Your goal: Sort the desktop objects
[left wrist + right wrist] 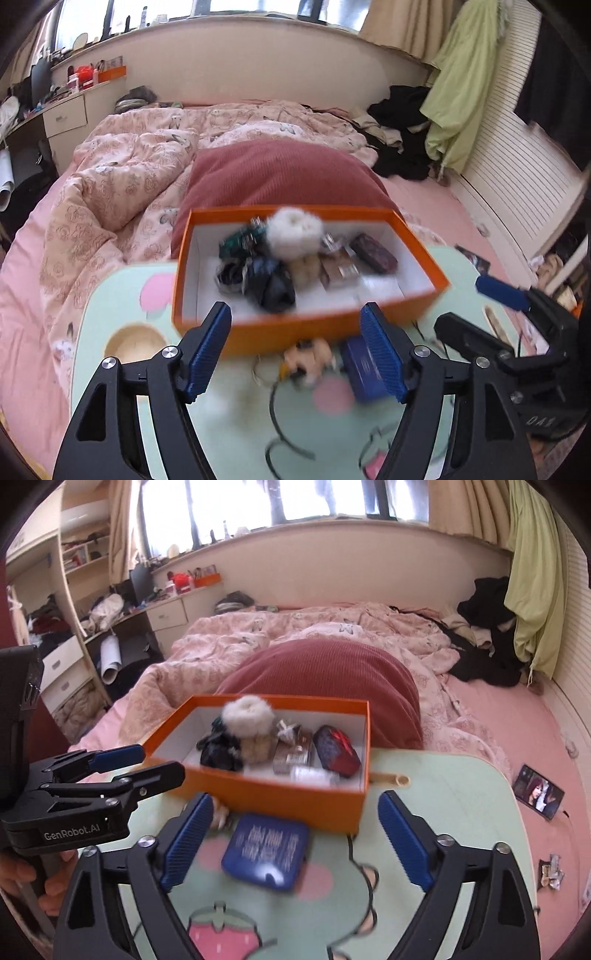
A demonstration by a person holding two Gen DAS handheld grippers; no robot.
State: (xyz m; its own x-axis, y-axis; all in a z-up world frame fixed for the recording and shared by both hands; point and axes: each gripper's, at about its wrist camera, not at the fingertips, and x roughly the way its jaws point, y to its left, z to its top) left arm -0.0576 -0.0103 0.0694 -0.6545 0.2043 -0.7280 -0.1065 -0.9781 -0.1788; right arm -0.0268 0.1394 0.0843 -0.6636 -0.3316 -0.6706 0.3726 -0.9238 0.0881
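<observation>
Left wrist view: left tongs [295,349] spread apart, nothing between the pads. Orange box [306,328] on the mint counter [110,306], holding a white fluffy thing [293,232] and other small items. Blue tin [364,373] just in front of the box.

Right wrist view: right tongs [295,840] gaping wide, empty; blue tin [266,851] lies on the counter below them, pads clear of it. Left tongs [147,762] beside the box's left end.

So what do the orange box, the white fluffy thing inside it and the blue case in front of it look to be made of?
Orange box: probably cardboard, matte orange outside, white inside, with thin straight walls. White fluffy thing: fur or plush, with a fuzzy outline; the blur hides whether it is real or faux. Blue case: likely hard plastic or tin, smooth with rounded corners and pale print; too blurred to decide.
</observation>
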